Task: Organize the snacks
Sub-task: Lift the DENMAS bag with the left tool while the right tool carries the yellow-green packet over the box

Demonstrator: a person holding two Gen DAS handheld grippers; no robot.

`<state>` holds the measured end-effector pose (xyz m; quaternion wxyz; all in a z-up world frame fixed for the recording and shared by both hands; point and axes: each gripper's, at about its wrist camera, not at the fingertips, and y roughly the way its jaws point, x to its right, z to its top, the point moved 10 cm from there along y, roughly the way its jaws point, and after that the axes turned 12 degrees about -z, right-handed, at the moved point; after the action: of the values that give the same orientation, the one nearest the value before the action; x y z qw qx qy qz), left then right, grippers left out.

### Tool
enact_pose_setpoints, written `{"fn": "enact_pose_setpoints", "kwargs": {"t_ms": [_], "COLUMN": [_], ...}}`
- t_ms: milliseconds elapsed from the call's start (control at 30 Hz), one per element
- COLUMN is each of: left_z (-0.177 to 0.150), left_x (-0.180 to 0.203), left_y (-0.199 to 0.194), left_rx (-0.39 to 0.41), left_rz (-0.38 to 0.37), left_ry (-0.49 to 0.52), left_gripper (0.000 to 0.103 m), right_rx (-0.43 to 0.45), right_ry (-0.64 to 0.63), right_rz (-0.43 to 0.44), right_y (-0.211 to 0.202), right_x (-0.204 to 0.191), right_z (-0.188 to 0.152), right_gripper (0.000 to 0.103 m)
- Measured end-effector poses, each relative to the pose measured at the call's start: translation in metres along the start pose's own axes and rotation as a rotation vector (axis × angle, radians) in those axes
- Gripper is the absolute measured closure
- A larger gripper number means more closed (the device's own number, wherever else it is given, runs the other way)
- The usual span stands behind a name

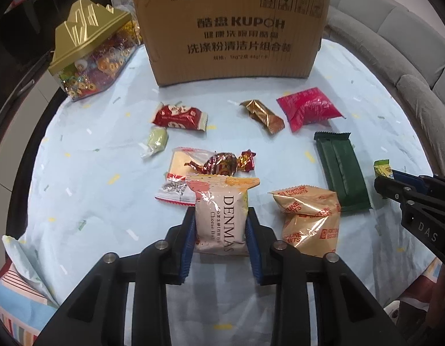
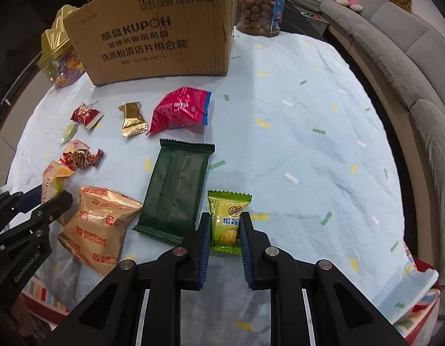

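From the left wrist view, the left gripper (image 1: pixel 221 225) reaches forward low over the counter (image 1: pixel 92 173), which is covered in a pale blue speckled cloth. Its blue-padded fingers (image 1: pixel 188 230) are closed in against both sides of the DENMAS cheese packet (image 1: pixel 219 216), so the packet sits squarely between them, its serrated top pointing away toward the cardboard box (image 1: pixel 231 28). Just beyond the packet lies a red-and-gold twist candy (image 1: pixel 222 163) on a clear-wrapped wafer (image 1: pixel 179 161), with a red-and-white wrapper (image 1: pixel 173 191) to the left. The Fortune Biscuits bag (image 1: pixel 309 219) lies just beside the right finger, and the dark green bar (image 1: pixel 342 170) is past it. Farther back are a red candy (image 1: pixel 179 116), a pale green sweet (image 1: pixel 156 141), a gold-wrapped candy (image 1: pixel 262 115) and a pink packet (image 1: pixel 309 109). A gold-lidded candy jar (image 1: pixel 90 49) stands left of the box.

From the right wrist view, the right gripper (image 2: pixel 224 227) also points forward, low to the cloth. Its fingers (image 2: pixel 203 236) press on either side of the small green durian candy (image 2: pixel 226 219), holding it between the pads. The green bar (image 2: pixel 176 190) lies just left of the left finger, with the biscuit bag (image 2: pixel 98 225) beyond that. The other gripper (image 2: pixel 43 201) comes in from the left edge. A clear tub of brown snacks (image 2: pixel 260 5) stands behind the box (image 2: pixel 153 28).
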<state>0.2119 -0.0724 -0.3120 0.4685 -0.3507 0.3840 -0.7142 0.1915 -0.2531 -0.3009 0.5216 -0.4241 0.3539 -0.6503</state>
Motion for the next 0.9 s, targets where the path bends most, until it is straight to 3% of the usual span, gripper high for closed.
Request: {"fn": "enact_pose_setpoints", "kwargs": {"t_ms": [367,900], "left_z": [0.011,0.037], "left_x": [-0.001,0.005], "left_y": [-0.031,-0.059], "left_rx": [0.052,0.067], "left_rz": [0.029,-0.009], "left_ry": [0.021,-0.002], "left_gripper": [0.071,0.071], "right_rx": [0.012,0.040], "right_ry": [0.012,0.030], "right_rz": [-0.008,-0.011], "right_y": [-0.016,-0.052], "right_x": [0.006,0.013], "right_z": [0.001,0.029], "right_gripper": [0.083,0.082]}}
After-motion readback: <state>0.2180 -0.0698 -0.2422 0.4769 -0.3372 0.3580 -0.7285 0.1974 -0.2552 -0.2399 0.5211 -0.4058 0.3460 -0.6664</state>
